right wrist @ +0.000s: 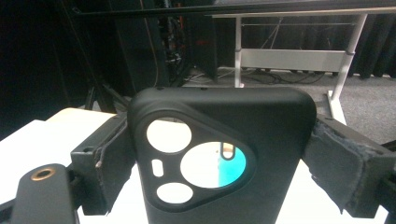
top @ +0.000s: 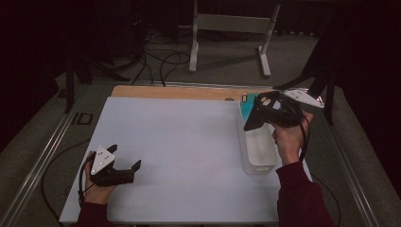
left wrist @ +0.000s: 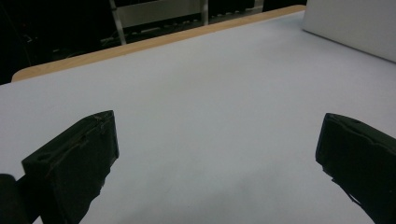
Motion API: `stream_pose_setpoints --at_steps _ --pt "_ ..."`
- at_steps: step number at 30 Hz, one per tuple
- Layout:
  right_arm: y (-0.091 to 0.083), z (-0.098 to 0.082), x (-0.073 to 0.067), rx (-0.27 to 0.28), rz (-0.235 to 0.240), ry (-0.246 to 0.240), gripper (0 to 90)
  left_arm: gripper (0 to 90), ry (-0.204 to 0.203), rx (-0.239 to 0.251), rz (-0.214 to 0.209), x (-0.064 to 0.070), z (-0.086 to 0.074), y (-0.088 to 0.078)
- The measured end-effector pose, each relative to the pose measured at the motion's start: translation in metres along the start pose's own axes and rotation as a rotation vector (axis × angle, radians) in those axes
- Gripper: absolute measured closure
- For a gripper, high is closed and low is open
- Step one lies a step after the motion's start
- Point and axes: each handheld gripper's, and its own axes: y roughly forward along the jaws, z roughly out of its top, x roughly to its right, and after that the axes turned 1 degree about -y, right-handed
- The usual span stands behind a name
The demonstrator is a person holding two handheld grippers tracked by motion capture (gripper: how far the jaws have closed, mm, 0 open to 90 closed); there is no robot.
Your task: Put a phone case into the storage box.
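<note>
Wooden table (top: 165,91) with a pale board edge exposed along its far side, covered by a large white rectangular sheet (top: 175,151). A long white translucent plastic tray (top: 259,149) lies on the sheet near its right edge, running front to back, with a teal item (top: 247,105) at its far end

**Dim room, bright desk**

Low light overall; backgrounds near black, grainy. White desk (top: 179,142) brightest area, evenly lit from above, soft faint shadows. Mild glare on desk in right gripper view. Close jaws soft and out of focus in left gripper view. Colours muted.
</note>
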Motion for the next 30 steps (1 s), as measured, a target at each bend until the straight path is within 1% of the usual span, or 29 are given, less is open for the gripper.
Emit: stream_pose_setpoints --at_steps 3,5,16,22,30 --pt "0.003 0.001 0.002 0.002 -0.007 0.016 13.6 0.0 -0.009 0.009 0.0 -0.001 0.0 -0.001" --pt "0.005 0.001 0.004 0.001 -0.01 0.018 13.6 0.0 -0.012 0.01 0.002 -0.001 0.0 -0.001" --pt "0.015 0.004 0.009 -0.012 -0.04 0.026 13.5 0.0 -0.011 0.011 0.0 -0.001 0.0 0.0" --pt "0.023 0.001 0.013 -0.024 -0.054 0.045 13.6 0.0 -0.011 0.014 0.0 0.0 0.0 -0.001" --pt "0.032 -0.001 0.015 -0.045 -0.074 0.036 13.6 0.0 -0.019 0.021 -0.001 -0.001 0.001 -0.002"
